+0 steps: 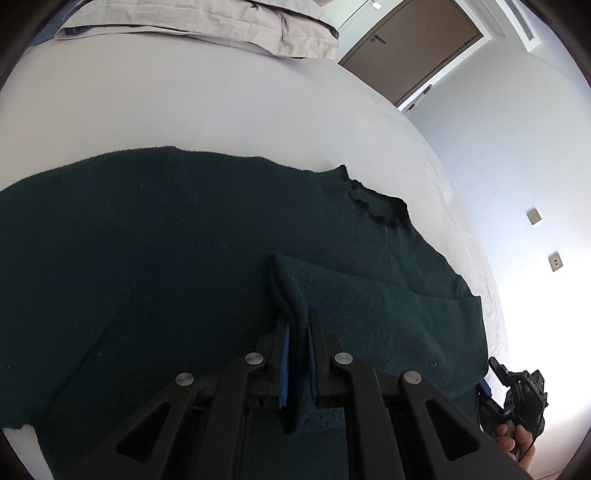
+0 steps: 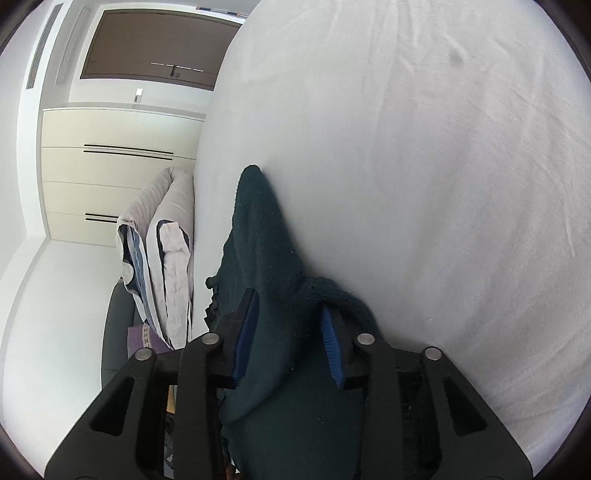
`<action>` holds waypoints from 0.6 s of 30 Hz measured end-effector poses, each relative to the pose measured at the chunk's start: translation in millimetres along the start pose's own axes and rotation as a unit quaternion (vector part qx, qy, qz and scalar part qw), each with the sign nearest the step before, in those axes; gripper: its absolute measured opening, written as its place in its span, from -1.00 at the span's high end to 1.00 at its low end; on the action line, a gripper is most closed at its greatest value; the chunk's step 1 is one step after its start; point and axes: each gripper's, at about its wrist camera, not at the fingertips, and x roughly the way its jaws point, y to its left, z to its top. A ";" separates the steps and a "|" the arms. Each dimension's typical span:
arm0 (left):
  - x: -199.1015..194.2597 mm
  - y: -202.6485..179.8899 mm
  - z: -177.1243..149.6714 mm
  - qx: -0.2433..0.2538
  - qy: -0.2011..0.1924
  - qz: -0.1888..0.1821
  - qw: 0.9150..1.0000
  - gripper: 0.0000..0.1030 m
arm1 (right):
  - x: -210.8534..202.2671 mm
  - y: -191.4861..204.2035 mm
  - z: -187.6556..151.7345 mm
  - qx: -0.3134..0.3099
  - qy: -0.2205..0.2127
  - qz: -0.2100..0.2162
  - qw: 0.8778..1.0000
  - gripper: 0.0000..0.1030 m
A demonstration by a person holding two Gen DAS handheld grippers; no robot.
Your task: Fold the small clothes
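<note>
A dark green knitted sweater (image 1: pixel 166 236) lies spread on the white bed (image 1: pixel 184 103), its neck opening (image 1: pixel 369 199) to the right. One sleeve (image 1: pixel 369 295) is folded over the body. My left gripper (image 1: pixel 297 325) is shut on the cuff end of that sleeve, just above the sweater. My right gripper (image 2: pixel 290 310) is shut on a bunched part of the sweater (image 2: pixel 258 236) at its edge, lifted off the sheet. In the left wrist view the right gripper (image 1: pixel 517 387) shows at the lower right, held by a hand.
Folded grey bedding and pillows (image 1: pixel 221 22) lie at the head of the bed. They show in the right wrist view (image 2: pixel 162 251) too. A brown door (image 1: pixel 410 44) and white wall stand beyond the bed. White sheet (image 2: pixel 443 184) spreads right of the sweater.
</note>
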 end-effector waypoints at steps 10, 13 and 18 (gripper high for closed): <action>0.9 -0.1 -6.8 0.016 -0.019 -0.006 1.000 0.74 | -15.5 81.5 -2.7 -0.121 0.012 -0.013 0.992 0.33; 0.9 1.9 -7.6 0.019 -0.022 -0.013 1.000 0.73 | 27.1 86.1 -1.3 -0.134 0.067 -0.025 0.988 0.33; -1.6 13.0 -12.3 0.016 -0.031 -0.044 0.998 0.72 | 41.6 48.1 6.5 -0.096 0.068 -0.030 0.993 0.54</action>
